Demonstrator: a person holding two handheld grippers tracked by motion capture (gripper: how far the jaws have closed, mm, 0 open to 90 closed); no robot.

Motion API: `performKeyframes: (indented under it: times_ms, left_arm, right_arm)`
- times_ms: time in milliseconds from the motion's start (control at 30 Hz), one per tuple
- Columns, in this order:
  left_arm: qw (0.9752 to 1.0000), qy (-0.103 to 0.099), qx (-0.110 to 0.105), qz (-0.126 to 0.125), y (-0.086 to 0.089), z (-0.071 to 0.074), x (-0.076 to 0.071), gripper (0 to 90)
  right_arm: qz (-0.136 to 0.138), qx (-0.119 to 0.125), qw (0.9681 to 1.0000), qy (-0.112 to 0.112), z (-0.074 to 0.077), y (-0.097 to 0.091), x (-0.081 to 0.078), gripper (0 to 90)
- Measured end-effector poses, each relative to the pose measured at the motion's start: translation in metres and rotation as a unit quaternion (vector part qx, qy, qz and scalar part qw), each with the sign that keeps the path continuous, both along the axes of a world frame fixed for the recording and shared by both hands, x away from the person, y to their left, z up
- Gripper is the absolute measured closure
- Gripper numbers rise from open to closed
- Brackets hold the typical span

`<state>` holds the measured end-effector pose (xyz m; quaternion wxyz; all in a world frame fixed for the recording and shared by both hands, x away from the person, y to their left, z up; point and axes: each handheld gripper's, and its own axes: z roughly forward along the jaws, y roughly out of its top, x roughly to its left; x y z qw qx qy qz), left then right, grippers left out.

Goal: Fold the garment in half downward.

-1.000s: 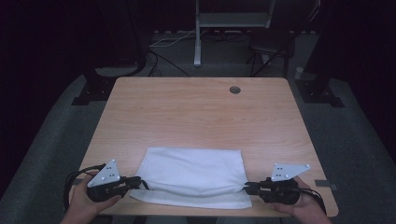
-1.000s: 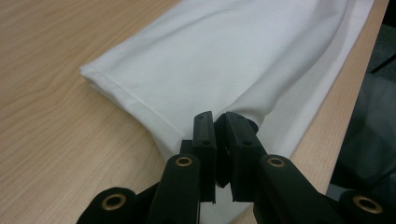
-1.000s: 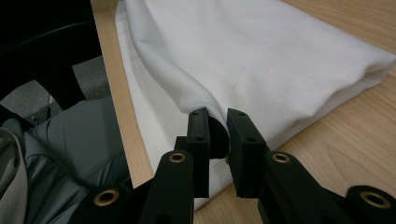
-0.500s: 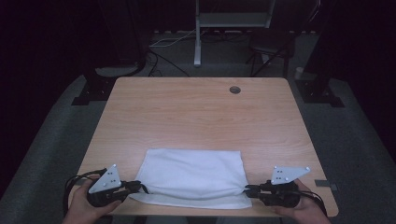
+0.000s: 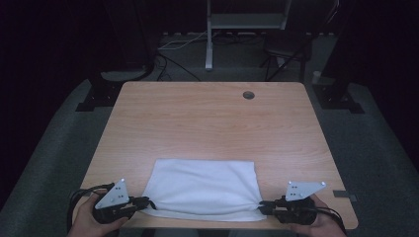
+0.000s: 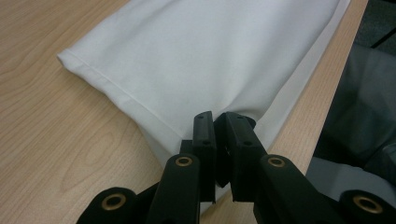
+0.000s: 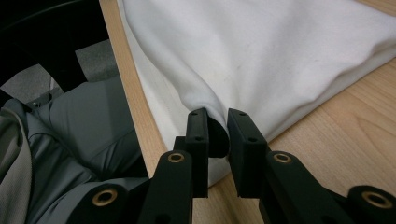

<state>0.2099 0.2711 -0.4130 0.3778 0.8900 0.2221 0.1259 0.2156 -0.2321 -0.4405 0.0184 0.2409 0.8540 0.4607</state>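
Since a second earlier, both hands had drawn slightly toward the counter's [image 5: 207,118] near edge, where the folded white cloth [image 5: 205,186] lay. Left gripper [image 5: 143,203] and right gripper [image 5: 264,206] lay level, jaws pinched on its near corners. Gripper views showed a lower layer overhanging the edge.

Black gripper [image 6: 219,122], brass screws, grey plate
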Motion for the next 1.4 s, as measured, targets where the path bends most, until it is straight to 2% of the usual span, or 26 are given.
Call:
performKeyframes:
  times_ms: [133, 333, 633, 867, 1033, 1200, 1400]
  left_arm:
    - [1.0000, 0.000, 0.005, -0.006, 0.000, -0.001, -0.002, 83.3]
    - [1.0000, 0.003, 0.004, -0.006, 0.001, -0.003, -0.003, 83.3]
    - [0.9999, 0.008, 0.002, -0.008, 0.001, -0.006, -0.004, 83.2]
    - [0.9998, 0.020, -0.002, -0.009, 0.003, -0.009, -0.004, 82.8]
    - [0.9996, 0.028, -0.003, -0.010, 0.004, -0.011, -0.003, 80.2]
    - [0.9995, 0.030, -0.003, -0.010, 0.006, -0.013, -0.004, 73.3]
    - [0.9989, 0.043, -0.016, -0.008, 0.008, -0.016, -0.005, 67.7]
  right_arm:
    - [0.004, -0.006, 1.0000, -0.005, 0.001, 0.001, -0.002, 79.1]
    - [0.011, -0.020, 0.9997, -0.001, -0.003, 0.001, -0.006, 78.4]
    - [0.014, -0.021, 0.9996, 0.010, -0.005, 0.000, -0.010, 77.5]
    - [0.017, -0.022, 0.9995, 0.014, -0.005, -0.001, -0.010, 75.7]
    - [0.020, -0.022, 0.9994, 0.017, -0.004, -0.001, -0.010, 70.6]
    - [0.025, -0.027, 0.9991, 0.022, -0.003, -0.001, -0.011, 63.9]
    - [0.029, -0.025, 0.9989, 0.027, -0.002, 0.000, -0.011, 57.9]
